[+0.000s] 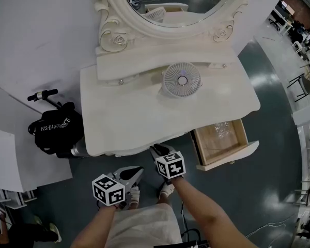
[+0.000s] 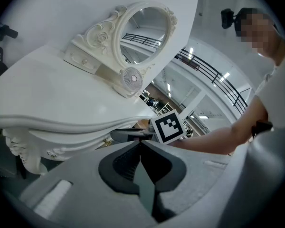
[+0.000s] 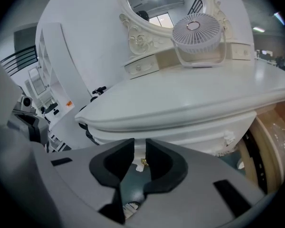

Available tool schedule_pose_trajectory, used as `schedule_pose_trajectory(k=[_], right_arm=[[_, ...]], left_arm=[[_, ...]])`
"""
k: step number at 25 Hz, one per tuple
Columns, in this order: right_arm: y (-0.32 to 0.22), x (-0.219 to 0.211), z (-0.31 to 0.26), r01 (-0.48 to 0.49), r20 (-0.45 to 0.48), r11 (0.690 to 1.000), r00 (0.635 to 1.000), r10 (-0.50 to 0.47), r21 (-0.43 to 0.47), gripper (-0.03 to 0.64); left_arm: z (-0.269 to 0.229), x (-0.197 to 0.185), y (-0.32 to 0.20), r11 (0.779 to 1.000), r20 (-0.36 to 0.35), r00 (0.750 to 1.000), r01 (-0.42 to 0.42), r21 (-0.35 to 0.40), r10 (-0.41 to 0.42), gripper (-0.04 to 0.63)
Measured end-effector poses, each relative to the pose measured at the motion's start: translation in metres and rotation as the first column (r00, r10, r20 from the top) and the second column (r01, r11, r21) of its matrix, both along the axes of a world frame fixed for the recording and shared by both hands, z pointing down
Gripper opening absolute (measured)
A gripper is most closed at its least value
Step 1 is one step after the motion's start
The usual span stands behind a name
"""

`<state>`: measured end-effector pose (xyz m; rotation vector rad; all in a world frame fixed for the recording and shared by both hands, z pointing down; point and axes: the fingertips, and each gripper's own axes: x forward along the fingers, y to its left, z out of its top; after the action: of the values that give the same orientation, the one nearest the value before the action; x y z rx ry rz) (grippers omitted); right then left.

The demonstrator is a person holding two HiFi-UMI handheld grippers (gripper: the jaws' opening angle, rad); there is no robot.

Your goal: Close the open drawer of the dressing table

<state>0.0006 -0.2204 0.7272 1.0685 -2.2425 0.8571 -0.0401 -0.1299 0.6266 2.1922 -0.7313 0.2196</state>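
Observation:
The white dressing table stands before me with its right-hand wooden drawer pulled out, something clear and crinkled inside it. That drawer's edge shows at the far right in the right gripper view. My right gripper is at the table's front edge, left of the drawer, jaws a little apart and holding nothing. A small gold knob shows through the gap, beyond the jaws. My left gripper hangs lower and to the left, below the table edge, its tips together and empty.
A small white fan sits on the tabletop under the oval mirror. A black bag stands on the floor at the table's left end. White wall panels lie to the left. The person's feet are under the grippers.

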Motion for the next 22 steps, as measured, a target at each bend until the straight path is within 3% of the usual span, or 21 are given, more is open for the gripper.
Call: schedule_pose_trajectory(k=[17, 22], right_arm=[[-0.015, -0.005, 0.001, -0.039, -0.002, 0.999, 0.999, 0.039, 0.028, 0.081], [-0.017, -0.006, 0.001, -0.019, -0.023, 0.997, 1.000, 0.021, 0.073, 0.080]], left_arm=[[0.002, 0.000, -0.001, 1.000, -0.005, 1.000, 0.002, -0.008, -0.002, 0.009], [0.004, 0.000, -0.001, 1.000, -0.003, 1.000, 0.005, -0.008, -0.005, 0.009]])
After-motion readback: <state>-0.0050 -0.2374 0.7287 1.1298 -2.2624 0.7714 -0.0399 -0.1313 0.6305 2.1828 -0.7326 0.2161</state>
